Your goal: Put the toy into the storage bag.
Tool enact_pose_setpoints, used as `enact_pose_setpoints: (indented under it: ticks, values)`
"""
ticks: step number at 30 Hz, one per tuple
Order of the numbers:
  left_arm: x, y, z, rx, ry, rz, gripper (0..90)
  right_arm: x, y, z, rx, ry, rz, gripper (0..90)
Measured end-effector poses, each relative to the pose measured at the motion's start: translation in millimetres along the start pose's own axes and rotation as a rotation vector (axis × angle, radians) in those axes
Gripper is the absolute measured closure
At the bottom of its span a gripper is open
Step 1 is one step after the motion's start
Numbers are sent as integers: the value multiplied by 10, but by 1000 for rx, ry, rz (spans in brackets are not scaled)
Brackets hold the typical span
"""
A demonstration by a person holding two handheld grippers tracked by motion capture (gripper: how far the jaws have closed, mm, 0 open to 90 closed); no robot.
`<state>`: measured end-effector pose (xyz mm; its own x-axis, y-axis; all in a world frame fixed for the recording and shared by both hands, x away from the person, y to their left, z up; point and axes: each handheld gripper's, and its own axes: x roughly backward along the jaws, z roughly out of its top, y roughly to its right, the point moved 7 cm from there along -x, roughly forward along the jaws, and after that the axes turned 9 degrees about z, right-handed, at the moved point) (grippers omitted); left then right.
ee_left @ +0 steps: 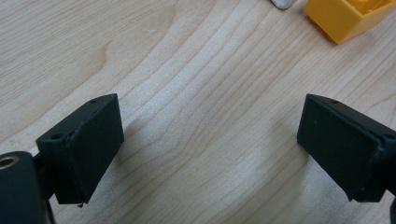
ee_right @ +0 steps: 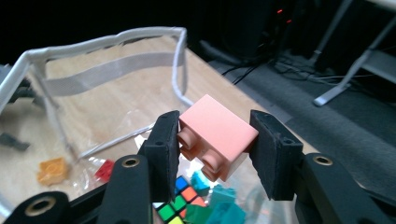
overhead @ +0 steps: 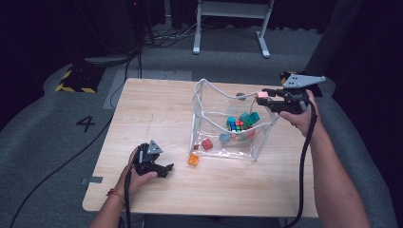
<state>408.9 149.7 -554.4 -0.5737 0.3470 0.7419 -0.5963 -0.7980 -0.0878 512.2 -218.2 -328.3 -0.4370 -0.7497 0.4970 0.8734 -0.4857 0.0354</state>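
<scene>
My right gripper (ee_right: 215,144) is shut on a pink brick (ee_right: 215,135), studs toward the camera, held above the far right rim of a clear plastic bag (overhead: 228,142). In the high view the right gripper (overhead: 264,98) carries the pink brick (overhead: 262,95) over the bag's upper right corner. Inside the bag lie a colourful cube (overhead: 236,125), teal bricks (overhead: 247,118) and a red brick (overhead: 207,144). My left gripper (overhead: 167,169) rests on the table near the front left, open, with only bare wood between its jaws (ee_left: 210,144). An orange brick (overhead: 193,159) lies just beyond it, showing as a yellow-orange block (ee_left: 343,16).
The wooden table (overhead: 142,109) has free surface to the left of the bag. Grey carpet surrounds it, with a white desk frame (overhead: 228,23) behind and cables on the floor. A cable trails from each gripper toward the front edge.
</scene>
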Motion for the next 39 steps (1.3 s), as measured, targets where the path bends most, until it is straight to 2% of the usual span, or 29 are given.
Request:
enact_pose_setpoints:
  ticks: [2,6,16,20,22,25,28,32,34,37,39]
  values:
    - [0,0,0,0,0,0,73,-67,-26,-3,22,-22,23,548]
    - [0,0,0,0,0,0,73,-194,-55,-21,30,-63,60,548]
    - [-1,1,-1,-4,-2,-9,71,-411,-20,-111,52,-152,143,548]
    - [-1,1,-1,-4,-2,-9,70,-463,42,-197,44,-226,135,548]
    - [-1,1,-1,-5,-2,-9,71,-465,103,-264,51,-289,125,548]
    - [-1,4,-1,-6,-3,-15,69,-424,156,-324,33,-345,120,547]
    - [-1,4,-1,-7,-3,-14,69,-385,192,-377,16,-412,94,547]
    - [-2,4,-1,-7,-3,-14,69,-357,214,-426,12,-445,86,547]
    - [-2,4,-1,-7,-3,-14,69,-341,237,-444,8,-458,66,546]
    - [-1,4,-1,-7,-3,-14,69,-315,253,-432,21,-448,52,545]
    - [-2,4,-1,-7,-3,-14,69,-298,241,-413,1,-434,38,526]
